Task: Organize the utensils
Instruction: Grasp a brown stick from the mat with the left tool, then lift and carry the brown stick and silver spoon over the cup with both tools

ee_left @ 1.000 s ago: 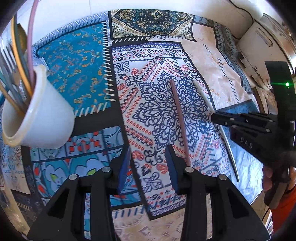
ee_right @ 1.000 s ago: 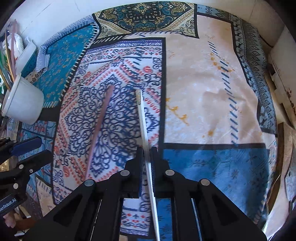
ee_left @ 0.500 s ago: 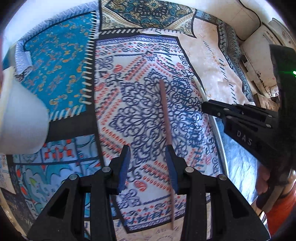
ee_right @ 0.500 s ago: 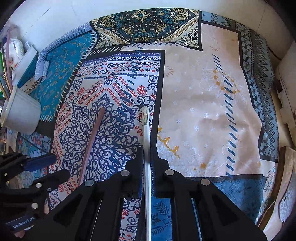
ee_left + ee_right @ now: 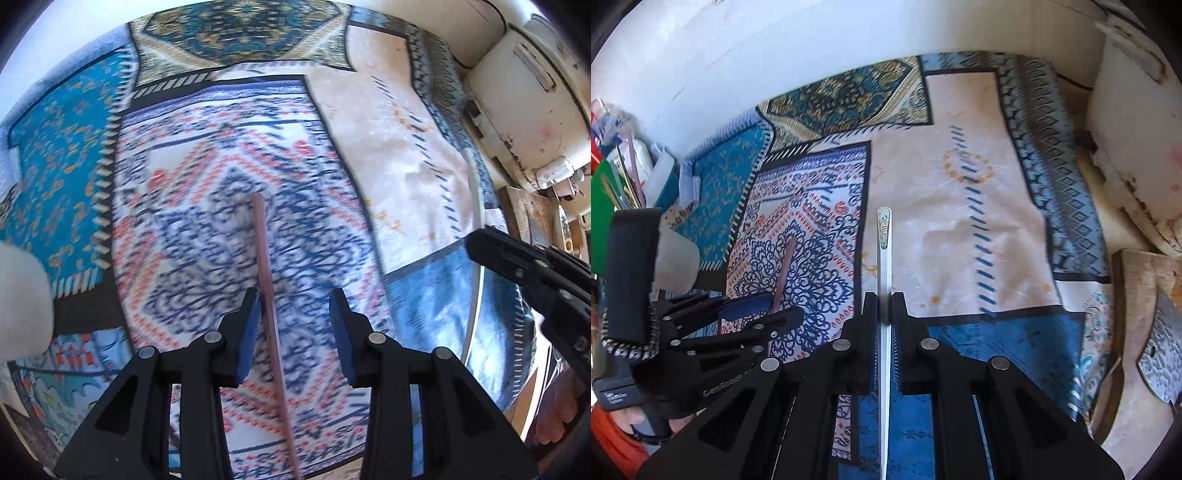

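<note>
A thin brown stick (image 5: 264, 258) lies on the patterned cloth (image 5: 207, 155). My left gripper (image 5: 294, 299) stands open over it, the stick running between the blue pads, close to the left one. My right gripper (image 5: 884, 295) is shut on a slim silver utensil (image 5: 884, 236) with a decorated tip, held above the cloth. The left wrist view shows that right gripper (image 5: 480, 240) at the right edge, and the silver utensil (image 5: 476, 192) pokes past it. In the right wrist view the left gripper (image 5: 772, 312) sits low on the left, over the brown stick (image 5: 786, 262). A white cup (image 5: 676, 262) with several utensils stands behind it.
The white cup (image 5: 22, 295) shows blurred at the left edge. A white wall (image 5: 812, 55) bounds the cloth at the back. A worn white box (image 5: 517, 92) and a wooden board (image 5: 1137, 280) lie at the right. A green item (image 5: 602, 206) and bottles stand behind the cup.
My left gripper has moved right until the brown stick runs between its fingers; the cup slid to the frame's edge. My right gripper has risen with the silver utensil and tipped toward the wall.
</note>
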Action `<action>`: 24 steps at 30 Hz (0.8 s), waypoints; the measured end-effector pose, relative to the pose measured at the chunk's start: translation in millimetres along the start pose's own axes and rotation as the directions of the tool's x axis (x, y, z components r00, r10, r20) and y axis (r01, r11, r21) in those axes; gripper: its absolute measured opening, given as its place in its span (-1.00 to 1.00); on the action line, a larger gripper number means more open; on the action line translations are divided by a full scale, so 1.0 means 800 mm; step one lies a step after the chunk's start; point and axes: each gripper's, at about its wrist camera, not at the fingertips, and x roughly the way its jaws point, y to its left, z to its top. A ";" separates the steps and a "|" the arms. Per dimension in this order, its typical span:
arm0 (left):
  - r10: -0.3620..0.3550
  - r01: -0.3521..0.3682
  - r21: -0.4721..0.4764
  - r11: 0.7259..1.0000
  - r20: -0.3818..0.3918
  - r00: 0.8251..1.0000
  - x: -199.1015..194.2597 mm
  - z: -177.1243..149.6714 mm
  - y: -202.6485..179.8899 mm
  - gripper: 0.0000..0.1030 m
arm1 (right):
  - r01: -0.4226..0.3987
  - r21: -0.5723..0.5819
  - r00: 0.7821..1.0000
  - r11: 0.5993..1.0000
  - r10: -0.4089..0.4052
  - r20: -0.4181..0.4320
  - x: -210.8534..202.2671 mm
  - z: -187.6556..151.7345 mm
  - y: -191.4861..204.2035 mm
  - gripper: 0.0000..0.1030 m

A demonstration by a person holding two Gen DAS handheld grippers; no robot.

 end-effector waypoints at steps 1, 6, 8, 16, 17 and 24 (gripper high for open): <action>0.003 -0.003 0.011 1.000 0.003 1.000 0.003 0.003 -0.006 -0.29 | 0.008 0.004 1.000 1.000 -0.008 0.008 -0.004 0.001 0.002 -0.87; 0.067 -0.069 0.084 0.994 0.035 0.997 0.014 0.020 -0.036 -0.31 | 0.020 0.035 0.999 0.999 -0.021 0.033 -0.012 0.000 -0.007 -0.87; 0.101 -0.105 0.098 0.990 0.047 0.994 0.019 0.026 -0.043 -0.42 | 0.023 0.045 0.999 0.999 -0.025 0.041 -0.014 -0.001 -0.010 -0.87; 0.084 -0.087 0.073 0.993 0.039 0.996 0.019 0.039 -0.037 -0.90 | 0.028 0.067 0.997 0.997 -0.033 0.074 -0.033 -0.010 -0.018 -0.87; 0.076 -0.079 0.065 0.995 0.035 0.996 0.018 0.038 -0.034 -0.90 | 0.026 0.068 0.996 0.997 -0.032 0.079 -0.035 -0.009 -0.017 -0.87; 0.069 -0.074 0.042 0.996 0.110 0.991 -0.037 0.023 -0.012 -0.90 | 0.014 0.046 0.991 0.999 -0.020 0.134 -0.051 0.000 0.003 -0.87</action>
